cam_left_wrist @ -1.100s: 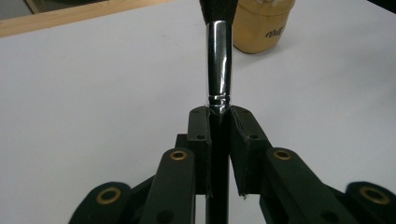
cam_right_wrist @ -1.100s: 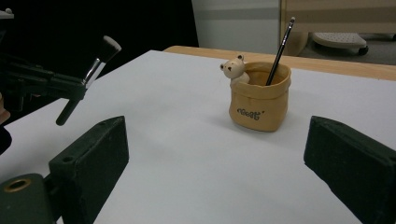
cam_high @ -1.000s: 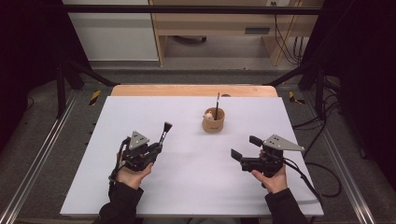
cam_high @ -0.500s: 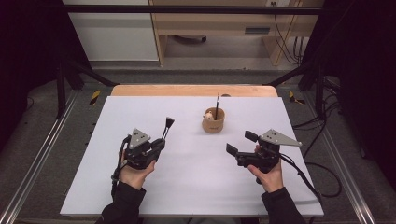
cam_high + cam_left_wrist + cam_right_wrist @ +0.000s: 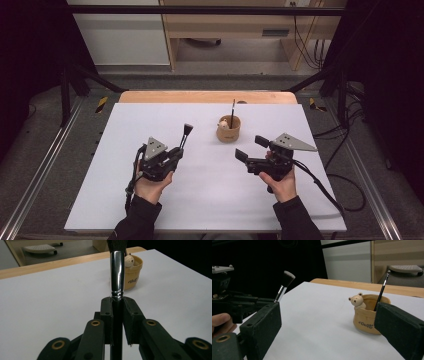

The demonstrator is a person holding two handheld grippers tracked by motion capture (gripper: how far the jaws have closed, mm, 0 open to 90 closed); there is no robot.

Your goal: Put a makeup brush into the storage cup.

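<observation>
I found the work surface to be a flat white board (image 5: 150, 200), matte and unmarked, laid over a table whose pale wooden edge (image 5: 207, 97) showed along the far side. Metal rails (image 5: 45, 170) ran down both flanks, and black frame struts (image 5: 80, 75) rose behind them. Beyond the table I noted grey flooring, a light wooden cabinet (image 5: 225, 25) and loose black cables (image 5: 350, 175) at the right.

The left gripper (image 5: 167, 159) sat near the middle left of the board, its black jaws clamped narrow on the dark handle of a makeup brush (image 5: 117, 272). The brush had a polished, cylindrical chrome ferrule and a dense dark head with paler tips, and it stood up and forward out of the jaws, tilted toward the far side.

The right gripper (image 5: 252, 147) was held above the board at the right, its blocky, rubber-faced jaws spread wide with nothing between them. It carried a grey three-cornered plate (image 5: 295, 142) on top.

Between and beyond the two grippers stood a small tan pot (image 5: 368, 320), rounded like a soft pouch, glossy, with dark lettering on its front and a cream bear figure (image 5: 357, 301) perched on its rim. A thin dark-handled brush (image 5: 382, 290) leaned upright inside it. The pot was well apart from both grippers.
</observation>
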